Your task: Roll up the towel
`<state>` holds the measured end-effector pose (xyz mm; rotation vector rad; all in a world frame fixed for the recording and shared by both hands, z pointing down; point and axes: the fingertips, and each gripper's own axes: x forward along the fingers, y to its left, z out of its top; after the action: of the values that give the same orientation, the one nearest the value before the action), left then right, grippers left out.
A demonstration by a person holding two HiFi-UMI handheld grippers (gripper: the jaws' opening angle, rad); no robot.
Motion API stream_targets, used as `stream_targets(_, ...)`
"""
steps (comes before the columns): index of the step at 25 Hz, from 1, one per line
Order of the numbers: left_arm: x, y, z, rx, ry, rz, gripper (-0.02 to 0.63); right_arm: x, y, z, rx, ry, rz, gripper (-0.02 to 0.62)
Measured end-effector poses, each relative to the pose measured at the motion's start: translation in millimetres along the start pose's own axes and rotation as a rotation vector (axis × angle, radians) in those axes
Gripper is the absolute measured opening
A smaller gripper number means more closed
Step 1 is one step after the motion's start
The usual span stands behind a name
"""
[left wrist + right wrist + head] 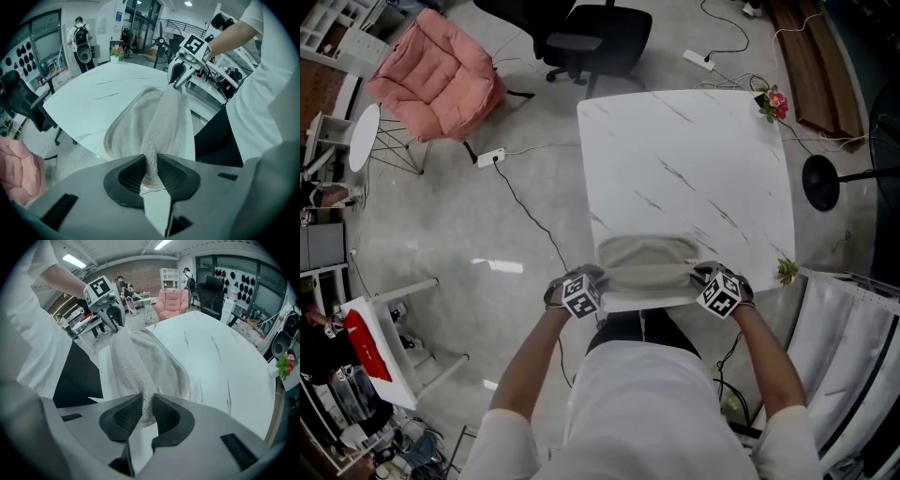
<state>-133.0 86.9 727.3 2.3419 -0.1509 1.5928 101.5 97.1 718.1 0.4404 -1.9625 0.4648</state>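
Item: beige towel [647, 261], lying at the near edge of the white table [694, 150], near hem lifted. My left gripper [598, 277]: jaws clamped on its left corner. My right gripper [701, 274]: jaws clamped on its right corner.

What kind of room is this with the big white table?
Probably an office or lab workspace, not a home: a black office chair stands past the white table, a power strip and its cable lie on the grey floor, and a pink armchair sits nearby.

Pink armchair [441, 80], black office chair [592, 39]
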Motion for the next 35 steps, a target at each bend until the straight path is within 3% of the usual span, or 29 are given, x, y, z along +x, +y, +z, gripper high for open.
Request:
stream_targets(7,4,32,13,-0.002,-0.011,0.082,0.107,8,-27,9,0.006,0.009,-0.058,0.088)
stream_targets(11,9,53,15,-0.024,-0.010,0.192,0.180,17,-44,8,0.017,0.024,-0.131,0.136)
stream_targets(14,15,62,13,-0.051,-0.003,0.232,0.229,22,-54,4,0.062,0.031,-0.165,0.197)
stream_targets(16,17,64,12,-0.059,-0.003,0.244,0.239,25,-55,3,0.081,0.035,-0.174,0.204)
stream_targets(21,13,63,16,-0.056,-0.014,0.280,0.224,23,-56,6,0.075,0.036,-0.194,0.202)
stream_targets(28,-19,59,23,-0.070,-0.084,0.347,0.204,-11,-54,20,0.085,-0.085,-0.231,0.202)
stream_targets(35,-24,15,27,0.001,-0.126,0.302,0.204,-25,-17,29,-0.033,-0.136,-0.170,0.198)
